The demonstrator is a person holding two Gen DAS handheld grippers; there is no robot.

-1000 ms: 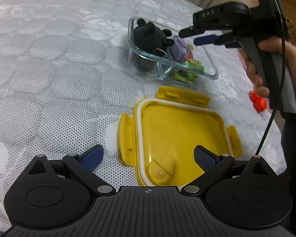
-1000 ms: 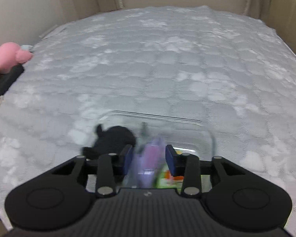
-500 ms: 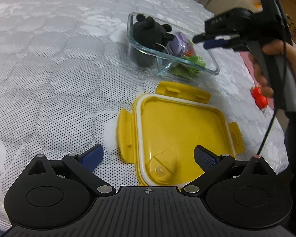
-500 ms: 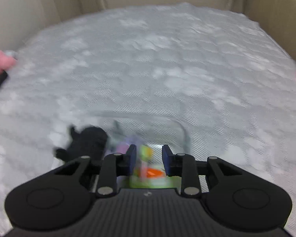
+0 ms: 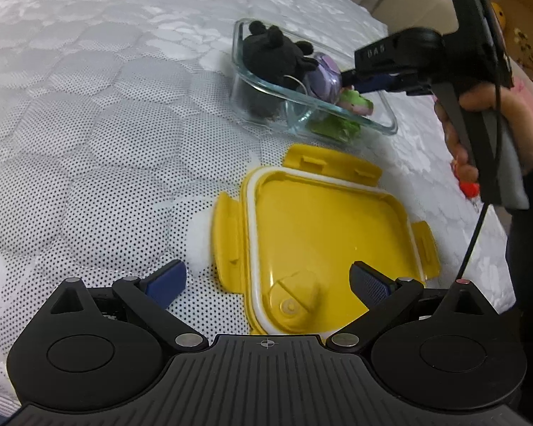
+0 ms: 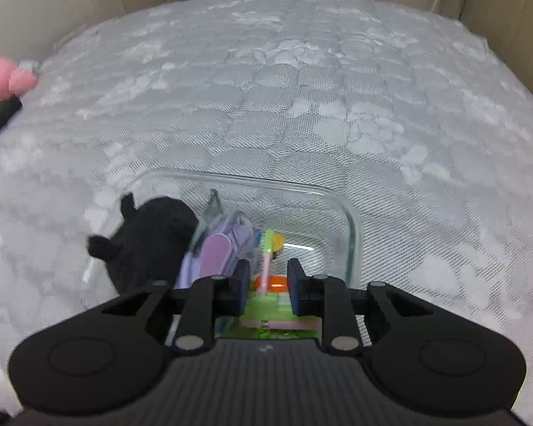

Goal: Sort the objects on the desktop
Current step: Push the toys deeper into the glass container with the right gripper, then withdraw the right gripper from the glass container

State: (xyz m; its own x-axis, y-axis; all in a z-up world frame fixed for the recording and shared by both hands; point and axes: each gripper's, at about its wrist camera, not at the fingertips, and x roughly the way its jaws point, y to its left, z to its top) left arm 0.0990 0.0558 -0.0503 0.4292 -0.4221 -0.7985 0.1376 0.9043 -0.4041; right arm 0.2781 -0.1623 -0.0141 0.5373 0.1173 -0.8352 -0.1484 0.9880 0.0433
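Your right gripper (image 6: 264, 284) hangs part open and empty over the glass dish (image 5: 387, 120) of toys; your left gripper (image 5: 266, 282) waits wide open above the yellow lid (image 5: 323, 234), probably to close it.

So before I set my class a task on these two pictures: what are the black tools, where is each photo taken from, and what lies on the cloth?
There is no robot. A person holds a two-finger tool in each hand, each with a camera looking along its fingers. The left tool is open above a yellow lid. The right tool reaches into a glass box holding a black plush and small toys. Whether it grips anything cannot be told.
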